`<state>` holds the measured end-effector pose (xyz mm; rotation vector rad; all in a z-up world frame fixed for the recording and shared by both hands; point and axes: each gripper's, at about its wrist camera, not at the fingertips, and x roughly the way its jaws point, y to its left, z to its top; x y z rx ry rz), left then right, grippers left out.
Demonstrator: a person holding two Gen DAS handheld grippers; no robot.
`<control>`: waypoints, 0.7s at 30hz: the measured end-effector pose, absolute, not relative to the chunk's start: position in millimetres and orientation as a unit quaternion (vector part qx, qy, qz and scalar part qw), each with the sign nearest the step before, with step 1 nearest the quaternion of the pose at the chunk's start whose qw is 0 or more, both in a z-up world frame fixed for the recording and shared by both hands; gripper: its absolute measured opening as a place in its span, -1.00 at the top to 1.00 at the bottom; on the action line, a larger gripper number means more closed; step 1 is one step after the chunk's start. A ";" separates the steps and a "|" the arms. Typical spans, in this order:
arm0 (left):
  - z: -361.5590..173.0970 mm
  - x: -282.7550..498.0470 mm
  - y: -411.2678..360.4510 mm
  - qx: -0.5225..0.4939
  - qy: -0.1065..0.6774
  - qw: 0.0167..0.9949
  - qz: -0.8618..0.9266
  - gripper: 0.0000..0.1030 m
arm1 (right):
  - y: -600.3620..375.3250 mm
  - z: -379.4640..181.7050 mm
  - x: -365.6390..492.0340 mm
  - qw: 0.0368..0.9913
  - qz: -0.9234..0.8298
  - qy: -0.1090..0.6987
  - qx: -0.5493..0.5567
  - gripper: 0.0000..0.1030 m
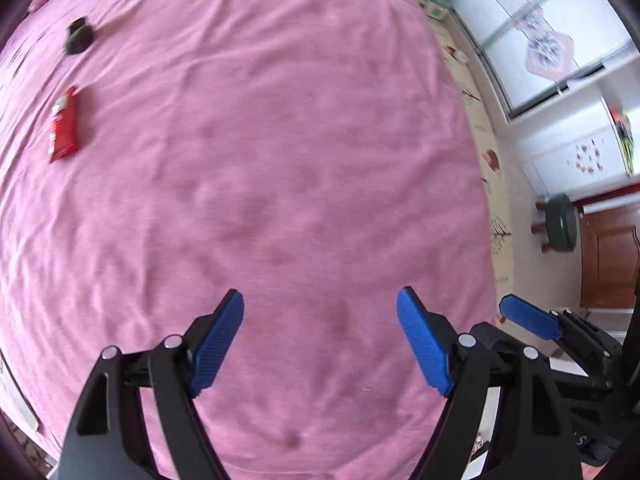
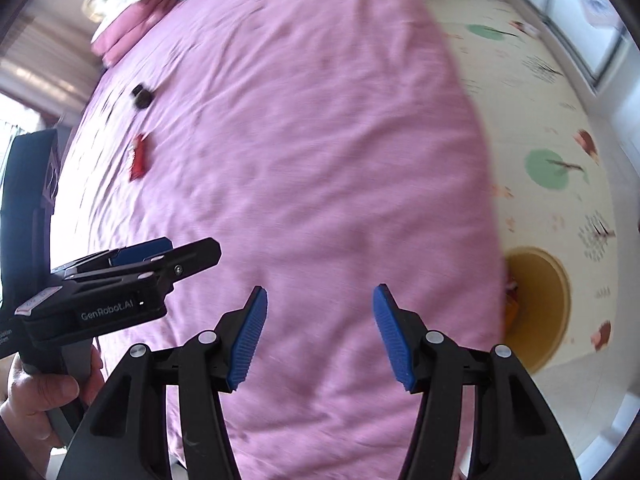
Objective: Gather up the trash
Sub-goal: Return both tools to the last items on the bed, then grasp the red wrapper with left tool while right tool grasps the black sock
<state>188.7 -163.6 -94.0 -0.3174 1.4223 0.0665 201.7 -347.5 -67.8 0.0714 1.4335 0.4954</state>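
Both grippers, left (image 1: pixel 320 340) and right (image 2: pixel 320 336), spread and empty over pink bedspread (image 1: pixel 260 180); red wrapper (image 1: pixel 64 126) lies far off, so approach low, straddle it squarely.

A flat red foil snack wrapper with white print (image 1: pixel 64 126) lies on the pink bedsheet (image 1: pixel 280 160), lengthwise, toward the far left of the bed in the left wrist view. A small crumpled black object (image 1: pixel 79 36) lies on the same sheet just beyond the wrapper, apart from it; blur hides its detail. A round yellow-rimmed waste bin (image 2: pixel 548 312) stands upright on the floor, just beside the bed's right edge, with orange items inside.
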 end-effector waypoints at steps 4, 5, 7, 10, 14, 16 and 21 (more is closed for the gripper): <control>-94.8 186.8 -107.2 -0.159 0.642 0.748 0.062 -0.52 | -293.1 -72.9 207.9 0.717 0.253 0.649 0.011 -0.06; -95.2 186.6 -96.9 -0.161 0.641 0.748 0.067 -0.52 | -275.0 -75.4 210.3 0.714 0.262 0.649 0.005 -0.06; -96.3 185.9 -69.8 -0.165 0.638 0.748 0.083 -0.52 | -249.7 -79.1 214.5 0.710 0.272 0.649 -0.001 -0.06; -99.1 186.4 -37.2 -0.175 0.633 0.747 0.100 -0.52 | -217.2 -83.7 220.3 0.705 0.286 0.649 -0.010 -0.06; -107.9 194.5 8.9 -0.185 0.629 0.745 0.125 -0.52 | -169.9 -89.3 233.6 0.701 0.304 0.644 -0.025 -0.06; -112.9 200.4 28.1 -0.185 0.628 0.744 0.136 -0.52 | -150.4 -92.2 240.9 0.701 0.310 0.641 -0.031 -0.07; -125.2 228.6 74.2 -0.179 0.623 0.744 0.163 -0.52 | -113.4 -102.2 259.9 0.699 0.321 0.638 -0.040 -0.06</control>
